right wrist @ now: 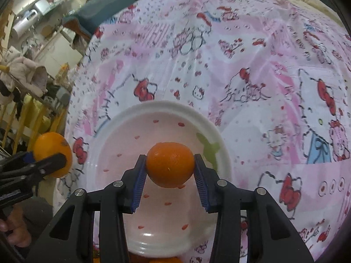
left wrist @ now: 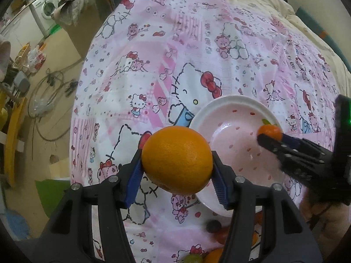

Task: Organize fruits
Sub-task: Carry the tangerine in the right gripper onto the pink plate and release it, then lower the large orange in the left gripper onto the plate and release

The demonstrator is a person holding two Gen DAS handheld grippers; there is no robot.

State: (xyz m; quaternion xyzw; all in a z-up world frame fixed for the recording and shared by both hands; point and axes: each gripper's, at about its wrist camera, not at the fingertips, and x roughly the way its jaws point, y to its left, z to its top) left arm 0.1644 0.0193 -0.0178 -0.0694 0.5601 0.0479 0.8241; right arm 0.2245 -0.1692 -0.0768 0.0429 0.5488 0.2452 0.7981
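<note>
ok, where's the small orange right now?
The small orange is clamped in the right gripper, held over the plate; the left gripper holds the big orange beside the plate.

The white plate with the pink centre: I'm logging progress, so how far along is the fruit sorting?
Nothing lies on the white plate with the pink centre yet. In hand: the right gripper holds a small orange tangerine above it; the left gripper holds a large orange beside it. Several loose fruits remain on the cloth.

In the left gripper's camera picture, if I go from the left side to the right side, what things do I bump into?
Washing machine → big orange squeezed in the left gripper → pink plate → small orange held in the right gripper.
</note>
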